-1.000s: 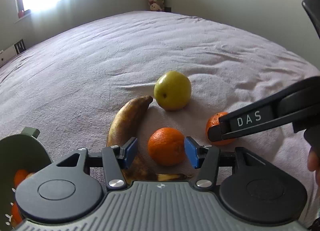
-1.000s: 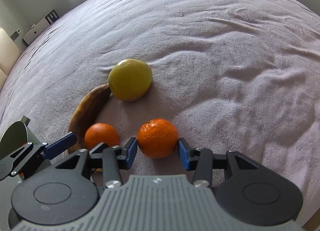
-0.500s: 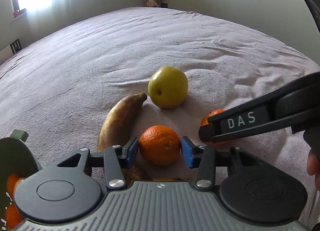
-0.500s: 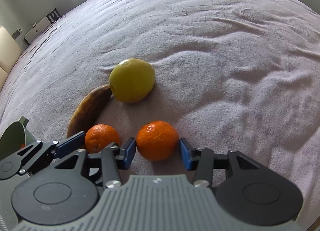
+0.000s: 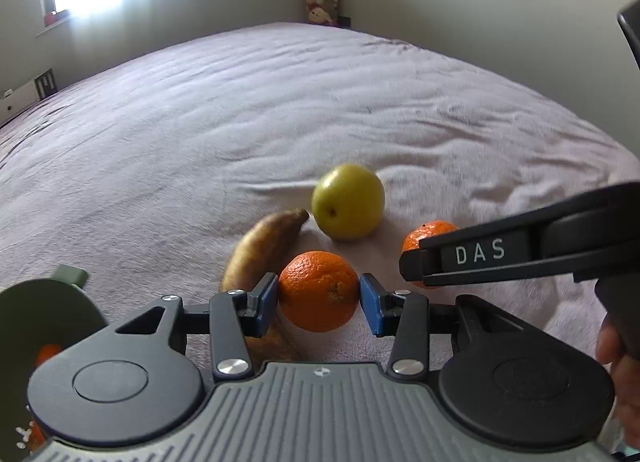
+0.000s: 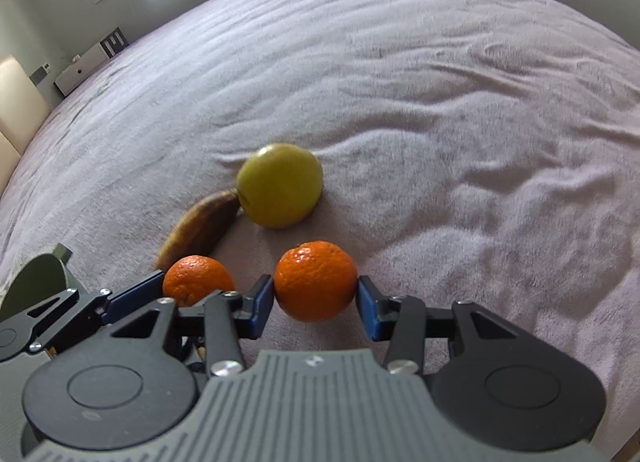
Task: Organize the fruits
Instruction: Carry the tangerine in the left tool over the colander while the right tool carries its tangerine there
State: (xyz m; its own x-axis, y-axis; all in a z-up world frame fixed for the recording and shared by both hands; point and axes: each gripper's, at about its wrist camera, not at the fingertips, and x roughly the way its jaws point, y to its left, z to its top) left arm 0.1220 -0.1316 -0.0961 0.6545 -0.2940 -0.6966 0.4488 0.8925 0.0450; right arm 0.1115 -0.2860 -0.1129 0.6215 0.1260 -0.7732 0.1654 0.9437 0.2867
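Your left gripper point(image 5: 319, 299) has just been closing; its blue pads now press both sides of the near orange point(image 5: 318, 290), beside the browned banana point(image 5: 262, 250). Your right gripper point(image 6: 315, 299) clamps the second orange point(image 6: 315, 280) the same way. The green apple point(image 5: 348, 201) rests on the mauve bedspread point(image 5: 240, 109), touching the banana tip. The green bowl point(image 5: 44, 310) sits at your left.

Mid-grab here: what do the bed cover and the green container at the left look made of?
Bed cover: seemingly soft woven fabric, matte, pale mauve; it shows wrinkles and a fine ribbed texture. Green container: likely plastic, smooth and dull olive with a moulded tab; only its edge shows, so uncertain.
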